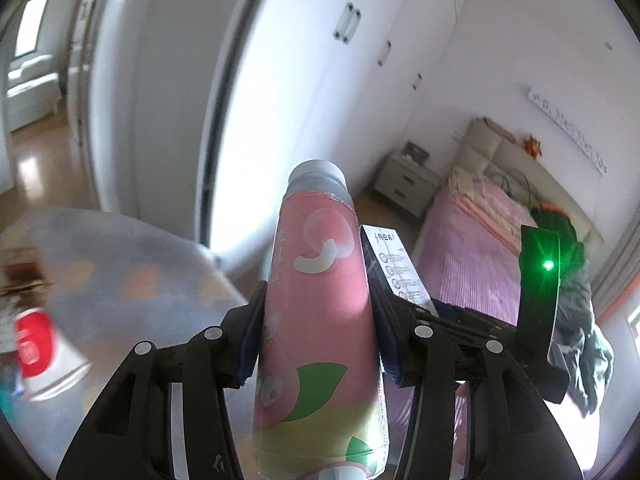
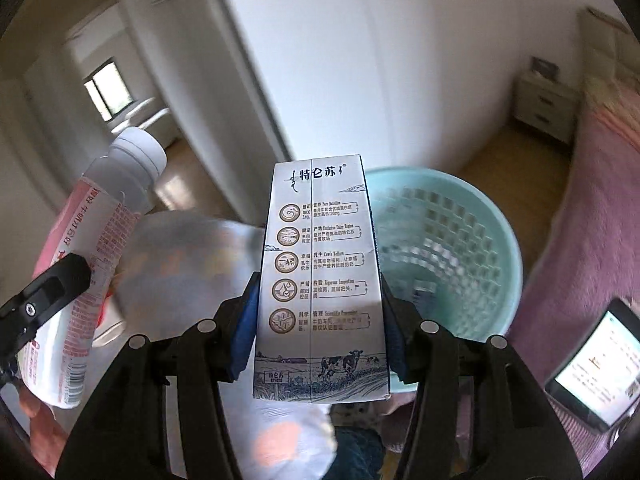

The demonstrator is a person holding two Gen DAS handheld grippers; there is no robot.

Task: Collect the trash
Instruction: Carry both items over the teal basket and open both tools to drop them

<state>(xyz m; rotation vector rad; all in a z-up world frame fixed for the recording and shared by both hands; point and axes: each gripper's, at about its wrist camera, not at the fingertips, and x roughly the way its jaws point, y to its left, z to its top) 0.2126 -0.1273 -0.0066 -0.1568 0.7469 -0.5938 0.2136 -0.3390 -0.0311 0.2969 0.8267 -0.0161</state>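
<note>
Carry step: left gripper (image 1: 316, 320) clenched the pink bottle (image 1: 320, 304), right gripper (image 2: 320, 320) the milk carton (image 2: 320, 280) — release over the teal basket (image 2: 508, 240), centre right, judged next.

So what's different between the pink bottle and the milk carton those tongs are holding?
The bottle is round and pink with a white cap; the milk carton is boxy, flat-sided, white with blue print. The left tongs hold the bottle, the right tongs the carton. Both are squeezed between blue pads and held in the air.
</note>
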